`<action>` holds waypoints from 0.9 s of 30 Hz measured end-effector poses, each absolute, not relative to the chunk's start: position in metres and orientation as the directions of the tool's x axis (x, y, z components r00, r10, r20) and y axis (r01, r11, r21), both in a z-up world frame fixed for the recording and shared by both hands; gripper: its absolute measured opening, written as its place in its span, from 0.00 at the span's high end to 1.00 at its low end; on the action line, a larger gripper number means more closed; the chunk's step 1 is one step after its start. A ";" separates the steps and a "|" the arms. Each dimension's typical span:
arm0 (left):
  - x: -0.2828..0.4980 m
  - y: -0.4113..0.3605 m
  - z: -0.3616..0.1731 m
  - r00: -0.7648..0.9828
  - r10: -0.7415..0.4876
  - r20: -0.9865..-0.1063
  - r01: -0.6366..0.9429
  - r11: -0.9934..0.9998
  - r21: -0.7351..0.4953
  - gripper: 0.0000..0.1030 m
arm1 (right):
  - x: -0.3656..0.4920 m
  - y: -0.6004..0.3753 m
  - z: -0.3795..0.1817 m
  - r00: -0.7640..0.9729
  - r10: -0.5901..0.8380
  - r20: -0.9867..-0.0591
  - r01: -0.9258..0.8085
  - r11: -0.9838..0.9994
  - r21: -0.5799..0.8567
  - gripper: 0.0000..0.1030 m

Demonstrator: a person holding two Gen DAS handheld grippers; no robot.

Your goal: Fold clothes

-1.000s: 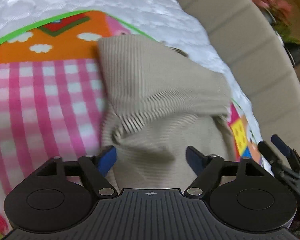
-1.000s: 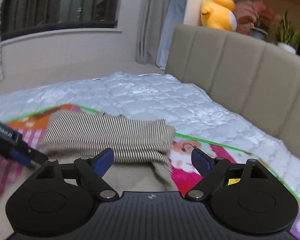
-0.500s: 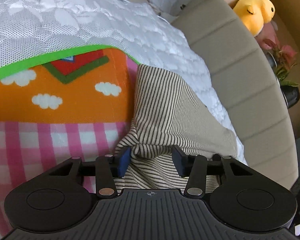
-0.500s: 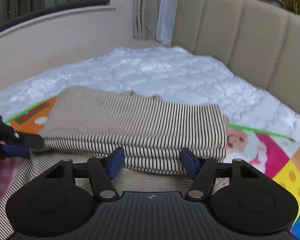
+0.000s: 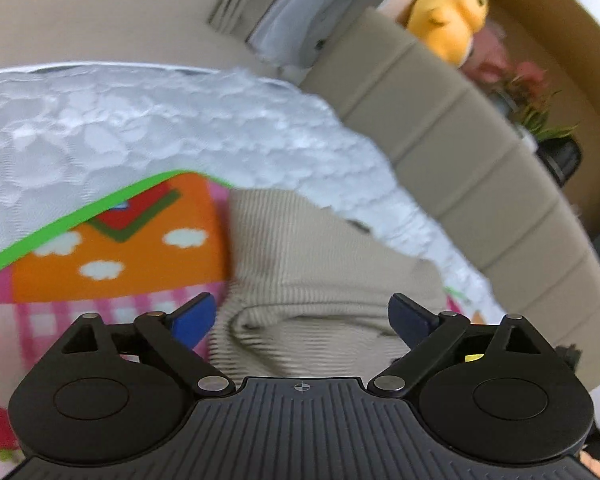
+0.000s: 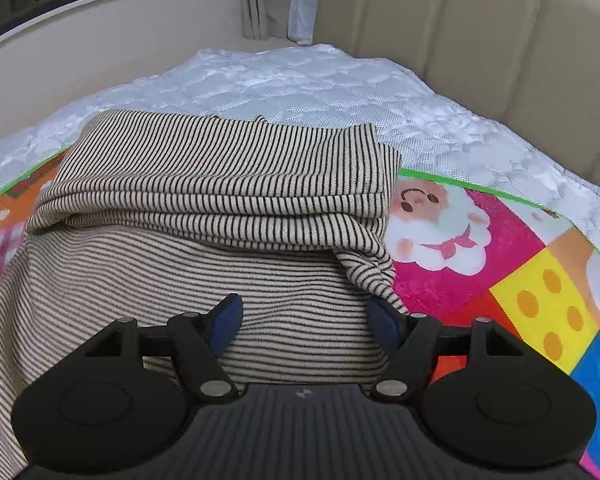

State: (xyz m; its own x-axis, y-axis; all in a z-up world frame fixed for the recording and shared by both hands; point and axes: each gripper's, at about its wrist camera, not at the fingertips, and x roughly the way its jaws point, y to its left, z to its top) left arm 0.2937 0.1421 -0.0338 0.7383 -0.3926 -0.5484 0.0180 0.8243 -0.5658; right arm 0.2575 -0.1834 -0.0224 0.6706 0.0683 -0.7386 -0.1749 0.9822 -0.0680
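A striped top point(image 6: 220, 184) lies on a bright play mat point(image 6: 500, 240) spread over a white quilted mattress point(image 6: 300, 80). Its far part is folded back toward the near side, making a thick doubled band across the cloth, with one flap end hanging down at the right edge of the fold.

The right gripper point(image 6: 304, 320) hovers low over the near, single layer of the top. Its fingers point(image 6: 226, 318) stand partly apart; they have just been opening a little, and the cloth lies under and between them, but the pads do not press on it. The right pad sits just beside the hanging flap end.

In the left wrist view, which is blurred, the left gripper point(image 5: 300, 316) has its fingers point(image 5: 190, 318) spread wide, having just opened, with nothing gripped. The top point(image 5: 320, 272) lies beyond and below them, its left edge against the mat's orange and pink panels point(image 5: 120, 248).

A beige padded headboard point(image 6: 480, 40) runs along the bed's right side. A yellow plush toy point(image 5: 448, 20) and potted plants point(image 5: 540, 120) sit behind it.
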 end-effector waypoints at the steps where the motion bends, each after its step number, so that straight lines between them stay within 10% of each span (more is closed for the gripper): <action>1: 0.296 0.138 -0.037 0.742 -0.394 -0.543 0.030 0.828 -0.560 0.02 | 0.256 -0.183 -0.021 0.672 0.064 -0.738 -0.176 0.981 -0.075 0.33; 9: 0.318 0.131 -0.082 0.652 -0.324 -0.686 -0.066 0.877 -0.476 0.01 | 0.255 -0.162 0.024 0.807 0.085 -0.584 -0.205 0.968 -0.142 0.31; 27: 0.314 0.136 -0.070 0.706 -0.290 -0.647 -0.054 0.888 -0.456 0.00 | 0.282 -0.169 -0.008 0.748 0.036 -0.663 -0.157 0.980 -0.124 0.36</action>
